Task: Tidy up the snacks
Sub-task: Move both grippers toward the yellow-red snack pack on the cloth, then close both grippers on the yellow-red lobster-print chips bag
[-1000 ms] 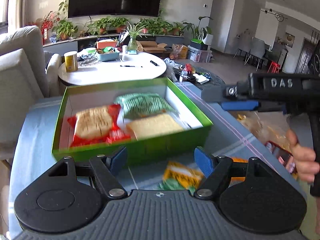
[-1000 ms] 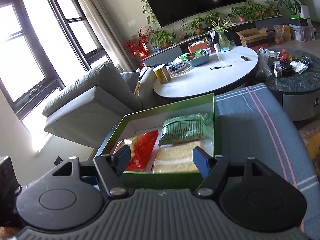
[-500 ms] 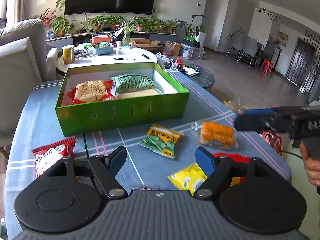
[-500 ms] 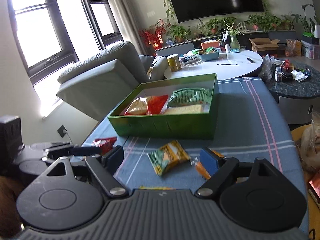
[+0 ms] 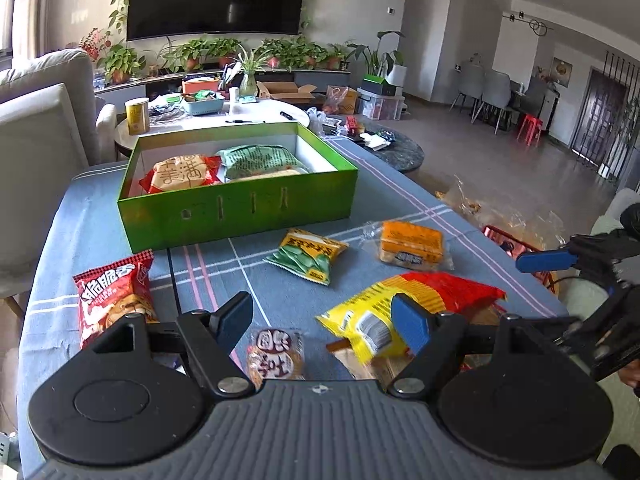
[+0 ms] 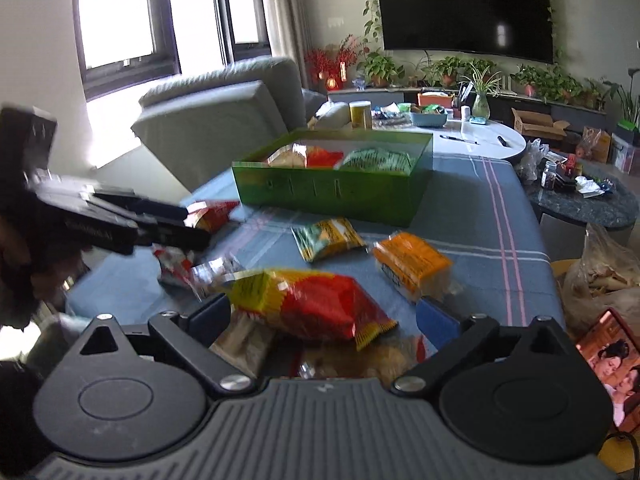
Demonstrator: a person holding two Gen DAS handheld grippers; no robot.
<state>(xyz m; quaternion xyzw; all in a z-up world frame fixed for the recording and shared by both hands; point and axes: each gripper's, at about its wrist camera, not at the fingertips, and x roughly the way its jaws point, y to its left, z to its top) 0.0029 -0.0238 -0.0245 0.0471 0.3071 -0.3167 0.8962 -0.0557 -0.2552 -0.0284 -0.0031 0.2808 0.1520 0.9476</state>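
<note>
Snacks loose on the table (image 5: 100, 216), both grippers released, nothing gripped.

Green box (image 5: 240, 208) sits toward the far edge, already holding three packs. In front of it: green-yellow pack (image 5: 306, 256), orange pack (image 5: 412, 245), red-yellow bag (image 5: 416, 300) nearest the right edge, red bag (image 5: 114, 296) at the left edge, small round-biscuit pack (image 5: 275, 354) at the near edge. Left gripper (image 5: 324, 320) spread above the biscuit pack; right gripper (image 6: 324, 320) has just been opening, the red-yellow bag under its gap, pads not pressing. Bare cloth right of the box.
</note>
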